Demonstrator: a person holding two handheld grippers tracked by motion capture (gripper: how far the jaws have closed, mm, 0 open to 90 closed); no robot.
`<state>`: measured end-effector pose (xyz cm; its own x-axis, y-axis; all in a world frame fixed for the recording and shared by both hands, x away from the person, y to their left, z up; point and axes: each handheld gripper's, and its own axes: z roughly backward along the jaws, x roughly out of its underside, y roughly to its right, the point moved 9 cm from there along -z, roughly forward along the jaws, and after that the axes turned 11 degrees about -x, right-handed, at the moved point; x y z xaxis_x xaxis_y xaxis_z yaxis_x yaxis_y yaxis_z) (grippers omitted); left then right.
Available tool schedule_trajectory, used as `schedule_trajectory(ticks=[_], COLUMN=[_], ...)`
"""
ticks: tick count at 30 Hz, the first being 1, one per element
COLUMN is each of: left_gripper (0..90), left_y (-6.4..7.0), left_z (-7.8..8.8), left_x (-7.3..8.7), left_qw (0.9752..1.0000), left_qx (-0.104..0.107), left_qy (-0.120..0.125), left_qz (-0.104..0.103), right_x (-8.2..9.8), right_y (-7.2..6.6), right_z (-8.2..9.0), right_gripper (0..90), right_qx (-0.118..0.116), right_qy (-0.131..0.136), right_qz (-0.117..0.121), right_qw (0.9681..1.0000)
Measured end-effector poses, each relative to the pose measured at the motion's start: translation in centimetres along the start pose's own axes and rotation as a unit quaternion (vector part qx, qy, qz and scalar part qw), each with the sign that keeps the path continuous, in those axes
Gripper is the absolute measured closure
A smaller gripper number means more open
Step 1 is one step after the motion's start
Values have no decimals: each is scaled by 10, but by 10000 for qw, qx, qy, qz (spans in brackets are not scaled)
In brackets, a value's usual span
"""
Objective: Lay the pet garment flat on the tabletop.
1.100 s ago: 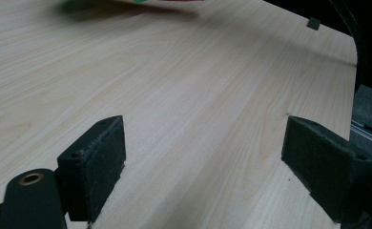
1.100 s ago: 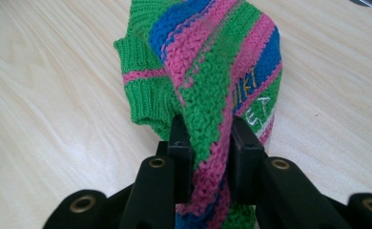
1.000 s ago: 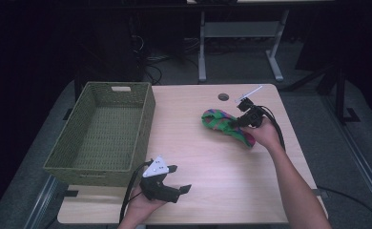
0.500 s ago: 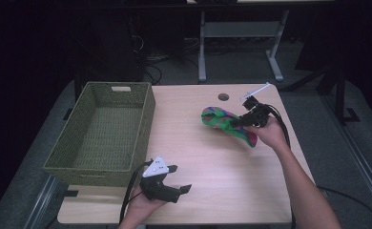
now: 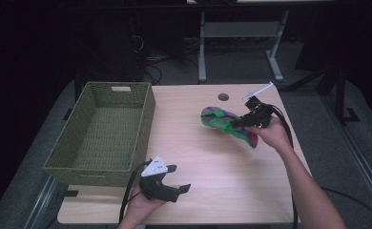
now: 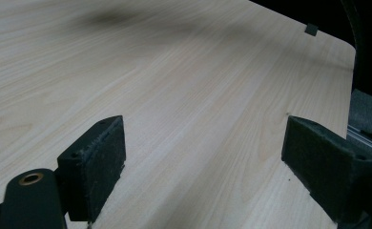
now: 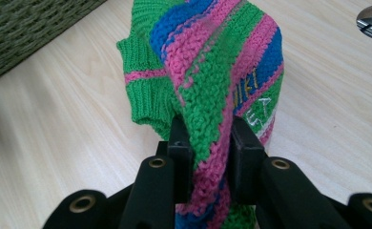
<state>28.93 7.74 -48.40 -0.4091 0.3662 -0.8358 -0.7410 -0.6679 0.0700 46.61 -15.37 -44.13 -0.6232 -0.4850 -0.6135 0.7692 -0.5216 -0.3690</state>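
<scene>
The right gripper (image 7: 207, 143) pinched the striped knitted sock (image 7: 212, 71) tight above the table (image 5: 212, 157); the left gripper (image 6: 203, 157) gaped wide, empty, beside the basket (image 5: 103, 129).

The left hand (image 5: 143, 205) comes in over the near edge of the table (image 5: 212, 191), towards its near left corner, and holds the left gripper (image 5: 174, 183) low over the top, pointing right along that edge, its jaws standing wide apart with bare wood between them. The right forearm (image 5: 313, 191) reaches up from the near right corner; the right hand (image 5: 272, 133) holds the right gripper (image 5: 235, 123) raised near the right edge, pointing left, jaws pinched on a knitted striped cloth (image 5: 222, 121).
</scene>
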Motion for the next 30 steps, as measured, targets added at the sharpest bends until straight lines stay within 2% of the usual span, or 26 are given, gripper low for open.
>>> schedule_trajectory(ticks=[6, 9, 22, 25, 30], left_gripper=[146, 147, 147, 147, 146], left_y=[1, 1, 1, 1, 2], left_z=[0, 0, 1, 1, 1], left_x=[0, 0, -2, -1, -1], left_qw=[10000, 10000, 10000, 10000, 10000], left_qx=[4, 6, 27, 33, 39], left_qy=[18, 12, 71, 49, 62], left_qz=[28, 27, 42, 14, 31], right_x=[0, -1, 2, 3, 3], right_y=[-8, -13, -31, -32, -37], right_z=[3, 4, 8, 8, 8], right_gripper=[741, 741, 741, 741, 741], right_qx=[-46, -75, -216, -206, -271], right_qy=[9, -6, -19, -52, -28], right_qz=[96, 222, 385, 482, 512], right_qw=[9999, 9997, 9990, 9986, 9983])
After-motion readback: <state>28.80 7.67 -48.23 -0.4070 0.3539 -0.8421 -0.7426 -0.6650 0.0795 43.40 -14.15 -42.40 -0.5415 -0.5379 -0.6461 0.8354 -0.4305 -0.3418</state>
